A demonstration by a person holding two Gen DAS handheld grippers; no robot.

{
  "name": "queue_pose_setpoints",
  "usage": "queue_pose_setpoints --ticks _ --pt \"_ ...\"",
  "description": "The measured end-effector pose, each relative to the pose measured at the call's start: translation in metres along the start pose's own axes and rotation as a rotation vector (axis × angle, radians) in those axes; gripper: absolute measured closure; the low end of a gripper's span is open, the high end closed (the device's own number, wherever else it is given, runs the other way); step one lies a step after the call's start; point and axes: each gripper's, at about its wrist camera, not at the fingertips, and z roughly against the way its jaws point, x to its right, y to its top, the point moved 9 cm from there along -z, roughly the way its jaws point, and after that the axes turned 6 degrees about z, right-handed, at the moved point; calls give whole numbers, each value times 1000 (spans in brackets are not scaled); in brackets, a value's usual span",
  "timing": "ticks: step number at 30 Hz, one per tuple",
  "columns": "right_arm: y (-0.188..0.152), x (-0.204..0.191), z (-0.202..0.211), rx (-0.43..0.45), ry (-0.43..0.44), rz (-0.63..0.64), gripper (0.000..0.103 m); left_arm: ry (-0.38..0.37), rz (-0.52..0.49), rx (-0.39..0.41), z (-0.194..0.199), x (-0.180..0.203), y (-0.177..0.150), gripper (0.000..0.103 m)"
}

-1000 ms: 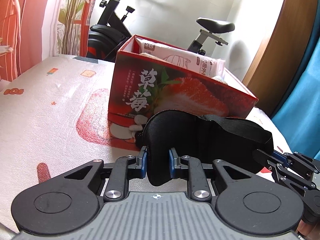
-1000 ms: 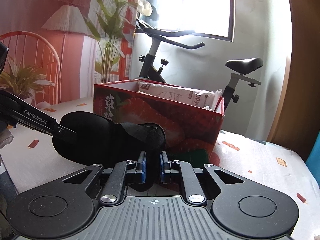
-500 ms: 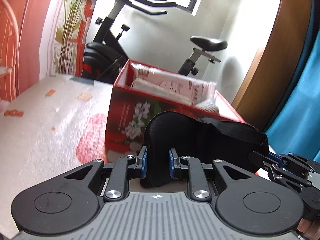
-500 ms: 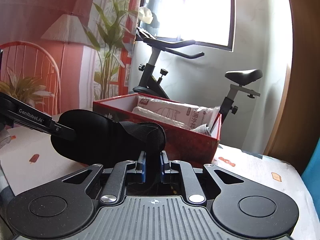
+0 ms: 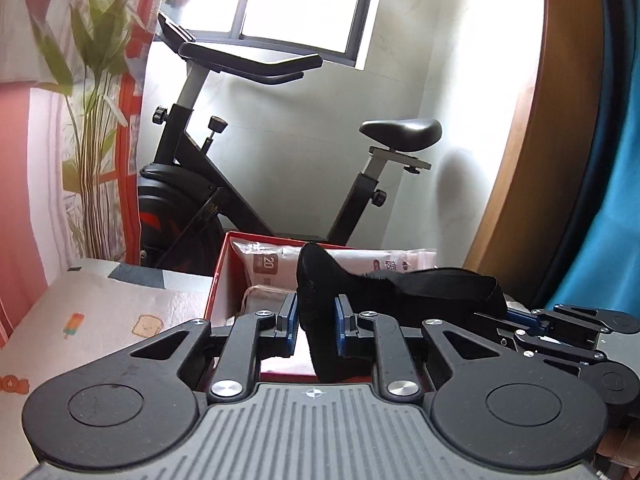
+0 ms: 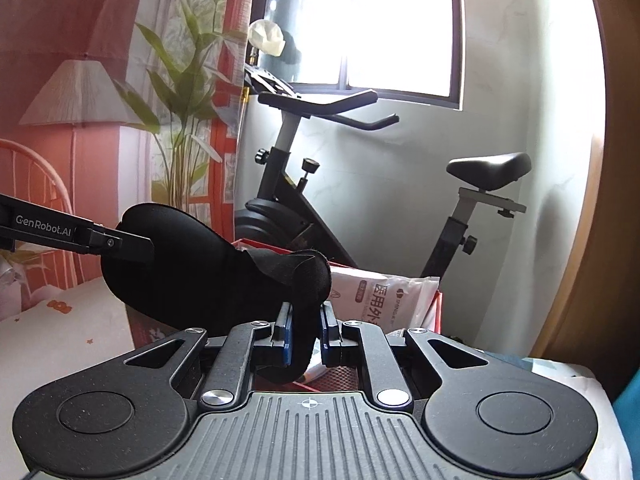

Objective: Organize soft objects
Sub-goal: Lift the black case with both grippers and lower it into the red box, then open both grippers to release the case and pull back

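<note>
Sunlit and white-walled, the room has a leaf-print curtain (image 5: 92, 92) at its left, a bright window (image 5: 304, 4) behind, and a black exercise bike (image 5: 208, 184) standing past the patterned bench (image 5: 104, 312). On that bench sits a red box (image 5: 218, 284), open at the top, with white plastic packets (image 6: 384, 296) lying inside. A black eye mask (image 5: 320, 292) is stretched between both tools above the box's opening. The left tongs (image 5: 316, 320) are clenched on the mask's left end, its padded lobe rising between the blue pads and a fold hanging below them. From there the mask runs rightward to the right tongs (image 6: 306, 334), which are likewise clamped on its other end, the fabric bulging over the top of their pads. In the right wrist view the left tool's arm reaches in from the left edge to the mask. A wooden door frame (image 5: 532, 128) and blue curtain (image 5: 616, 200) close the scene at far right.
</note>
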Motion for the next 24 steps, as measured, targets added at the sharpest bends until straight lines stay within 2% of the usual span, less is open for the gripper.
queue_pose_setpoints --ticks 3,9,13,19,22,24 --pt "-2 8 -28 -58 -5 -53 91 28 -37 -10 -22 3 4 83" --pt "-22 10 -69 -174 3 -94 91 50 -29 -111 -57 3 -14 84" --pt "-35 10 -82 -229 2 -103 91 82 -7 -147 -63 -8 -23 83" --pt "-46 13 -85 -262 -30 -122 88 107 -35 -162 -62 -13 -23 80" --pt "-46 16 -80 -254 -60 -109 84 83 -28 -161 -57 -13 -23 70" --pt "-45 19 -74 -238 -89 -88 79 79 -29 -160 -54 -13 -24 49"
